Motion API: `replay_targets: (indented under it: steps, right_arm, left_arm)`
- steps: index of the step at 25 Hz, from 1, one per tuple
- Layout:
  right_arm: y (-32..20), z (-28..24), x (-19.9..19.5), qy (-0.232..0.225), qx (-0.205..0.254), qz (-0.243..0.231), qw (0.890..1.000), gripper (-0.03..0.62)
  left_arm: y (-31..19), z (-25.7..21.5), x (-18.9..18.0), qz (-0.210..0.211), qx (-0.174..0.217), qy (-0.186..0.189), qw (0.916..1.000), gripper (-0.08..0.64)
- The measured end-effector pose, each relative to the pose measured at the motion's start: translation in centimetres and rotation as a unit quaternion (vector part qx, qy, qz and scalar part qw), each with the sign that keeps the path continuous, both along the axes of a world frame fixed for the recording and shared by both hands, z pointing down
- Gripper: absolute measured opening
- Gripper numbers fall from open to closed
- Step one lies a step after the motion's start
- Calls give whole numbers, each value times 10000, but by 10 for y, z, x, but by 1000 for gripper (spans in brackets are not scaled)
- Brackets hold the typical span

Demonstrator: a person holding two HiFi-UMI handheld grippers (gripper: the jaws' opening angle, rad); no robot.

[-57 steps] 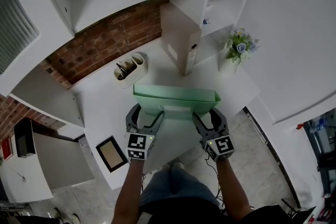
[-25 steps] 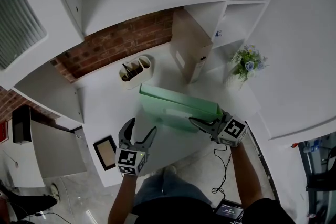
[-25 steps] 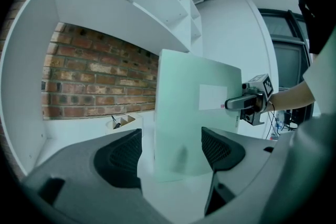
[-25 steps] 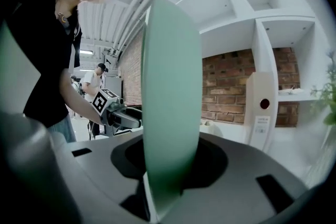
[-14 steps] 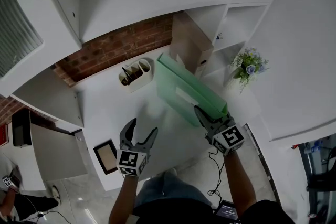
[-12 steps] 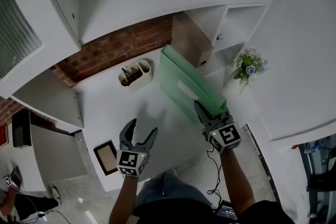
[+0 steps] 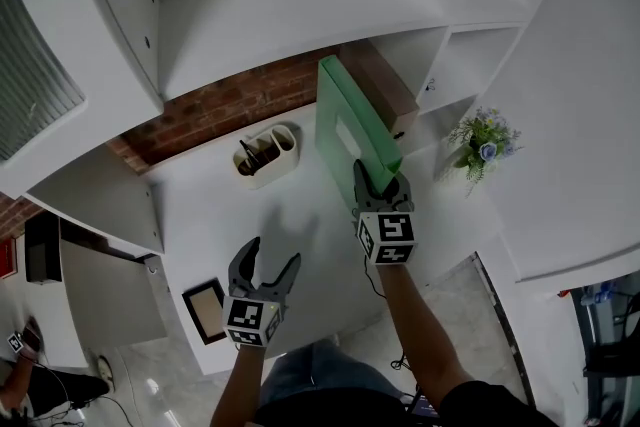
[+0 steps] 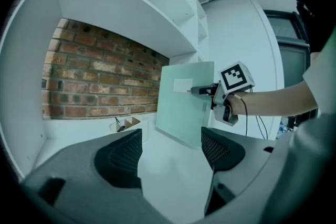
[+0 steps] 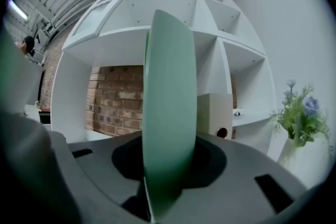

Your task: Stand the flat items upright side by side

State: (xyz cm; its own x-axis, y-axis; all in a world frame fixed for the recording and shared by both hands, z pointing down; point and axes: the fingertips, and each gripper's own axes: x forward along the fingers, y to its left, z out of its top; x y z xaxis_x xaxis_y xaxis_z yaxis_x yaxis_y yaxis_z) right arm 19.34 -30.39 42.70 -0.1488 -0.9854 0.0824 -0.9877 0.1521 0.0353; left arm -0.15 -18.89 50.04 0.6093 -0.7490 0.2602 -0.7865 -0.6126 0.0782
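Now the right gripper (image 7: 375, 187) pinches the green folder (image 7: 343, 120) on edge, its long axis running up-frame, just left of the tan file box (image 7: 386, 87). The left gripper (image 7: 264, 273), spread and empty, sits farther off at lower left.

My white surface (image 7: 250, 225) runs back to a brick wall. At eleven o'clock, close to that wall, stands a white two-pocket pen holder (image 7: 267, 153) with pens in it. At seven o'clock, near the front edge, a small dark-rimmed frame (image 7: 204, 310) lies flat. At one o'clock a beige file box (image 7: 385, 93) stands upright, and at three o'clock a little vase of flowers (image 7: 483, 137). The green folder (image 7: 345, 130) in my right claw (image 7: 378, 183) may rest its lower edge on the surface; I can't be sure.
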Motion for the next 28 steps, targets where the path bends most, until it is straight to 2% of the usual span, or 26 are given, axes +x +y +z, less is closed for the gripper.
replay_targets:
  steps: [11,19,22,28]
  right_arm:
    - [-70,25,-15,154,-76,14,9999,120]
    - [-94,33,-16,-2,-26,-9,10000,123]
    - [-95,36,-15,-27,-10,-31,10000,137]
    - [-95,36,-20,-47,-52,-187,9998,205]
  left_arm:
    - [-8,0,-19,-274,-50,16,9996,341]
    - [-6,4,-32,-438,-117,-34,9990,341]
    - [-5,6,-33,-449,-132,-30,9989,340]
    - [-4,5,-28,-426,-134,-8,9990,339]
